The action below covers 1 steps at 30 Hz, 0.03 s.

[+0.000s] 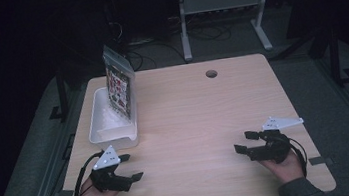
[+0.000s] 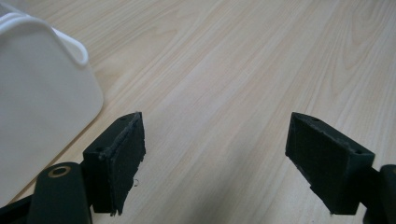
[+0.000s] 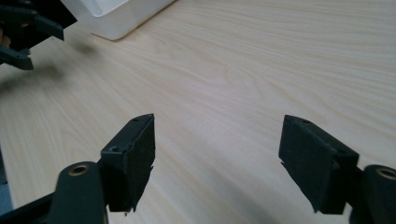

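Note:
A white plastic bin (image 1: pixel 110 123) stands at the table's left side, with a clear zip bag of printed colourful contents (image 1: pixel 119 86) leaning upright inside it. My left gripper (image 1: pixel 131 166) rests near the front left of the table, just in front of the bin, jaws wide apart and empty. The bin's corner (image 2: pixel 42 93) sits close on the left in the left gripper view. My right gripper (image 1: pixel 244 141) lies at the front right, open with nothing between its jaws. In the right gripper view the bin (image 3: pixel 116 14) and the other gripper (image 3: pixel 28 32) appear far off at top left.
The light wooden table (image 1: pixel 200 120) has a round cable hole (image 1: pixel 211 73) near its far edge. Beyond the table a desk frame (image 1: pixel 221 6) and cables lie on a dark floor.

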Motion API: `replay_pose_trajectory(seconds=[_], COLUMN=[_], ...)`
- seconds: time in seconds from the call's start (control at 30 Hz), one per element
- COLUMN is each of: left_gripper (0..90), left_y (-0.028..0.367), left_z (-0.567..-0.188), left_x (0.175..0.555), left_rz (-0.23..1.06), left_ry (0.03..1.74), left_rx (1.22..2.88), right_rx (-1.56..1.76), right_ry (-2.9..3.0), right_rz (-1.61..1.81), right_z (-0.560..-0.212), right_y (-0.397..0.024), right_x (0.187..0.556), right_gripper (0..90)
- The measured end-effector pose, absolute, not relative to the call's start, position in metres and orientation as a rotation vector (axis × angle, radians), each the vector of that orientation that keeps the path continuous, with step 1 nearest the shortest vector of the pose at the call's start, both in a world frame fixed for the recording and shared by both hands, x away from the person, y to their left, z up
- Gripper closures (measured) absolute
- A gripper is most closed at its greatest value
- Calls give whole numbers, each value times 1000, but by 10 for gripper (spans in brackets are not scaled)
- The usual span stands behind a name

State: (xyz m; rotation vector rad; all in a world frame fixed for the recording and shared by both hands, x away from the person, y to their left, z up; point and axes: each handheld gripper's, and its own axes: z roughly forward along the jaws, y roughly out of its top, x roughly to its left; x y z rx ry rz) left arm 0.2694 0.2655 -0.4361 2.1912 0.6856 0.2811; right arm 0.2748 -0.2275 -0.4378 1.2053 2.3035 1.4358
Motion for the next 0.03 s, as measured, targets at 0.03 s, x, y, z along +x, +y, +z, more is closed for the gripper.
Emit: replay_pose_trajectory(seconds=[0.03], left_gripper=[187], left_y=[266], left_z=[-436], left_x=[269], left_rz=[281], left_ry=[686], left_rx=[2191], right_rx=[1192], right_ry=[2274], right_rz=[1427], right_z=[-436], right_y=[-229], right_x=[272], right_gripper=[259])
